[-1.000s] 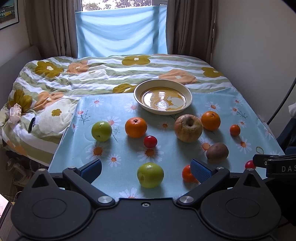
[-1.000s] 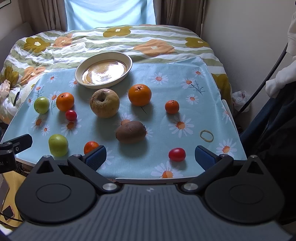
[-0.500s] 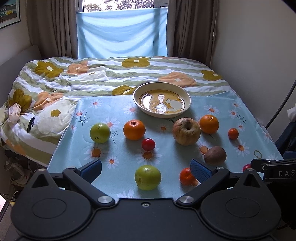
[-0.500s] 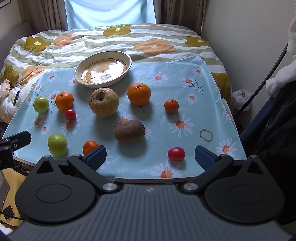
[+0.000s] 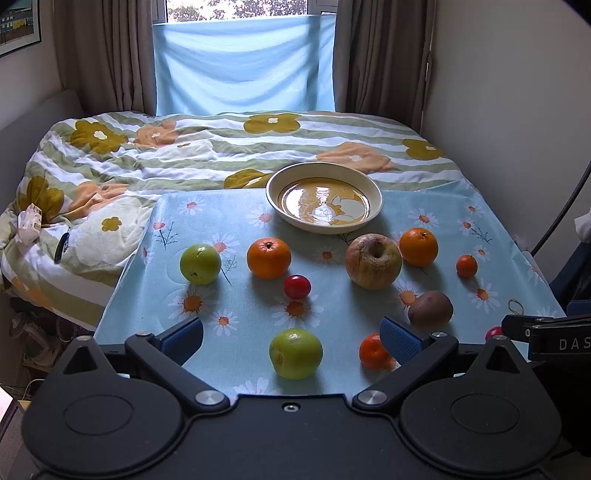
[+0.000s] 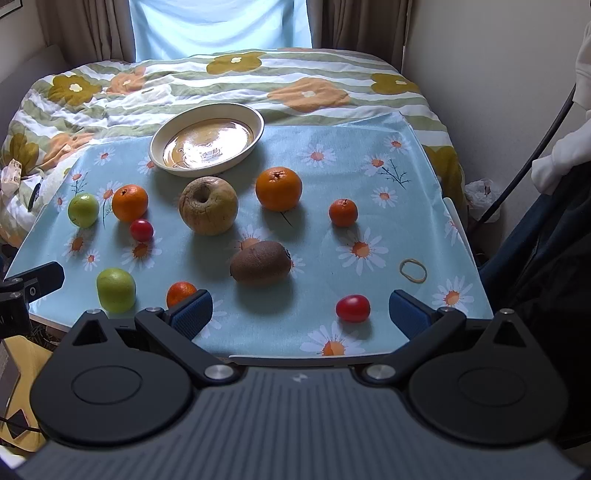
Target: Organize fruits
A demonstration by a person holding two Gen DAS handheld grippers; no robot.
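Daisy-print tablecloth [image 6: 369, 155]: one bowl [image 6: 258, 122] at 11 o'clock; ten fruits counted, including two green apples [image 5: 295, 353], two cherry tomatoes [image 6: 352, 308]. Left gripper [image 5: 291, 338], right gripper [image 6: 301, 313]: spread wide, grasping nothing.

soft window daylight, fisheye-bent edges

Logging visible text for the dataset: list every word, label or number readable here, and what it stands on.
"DAS", cut off by the frame edge: white letters on the black right gripper body, seen from the left wrist view.
Framed picture on the wall: too small to read.
Nothing else carries text.
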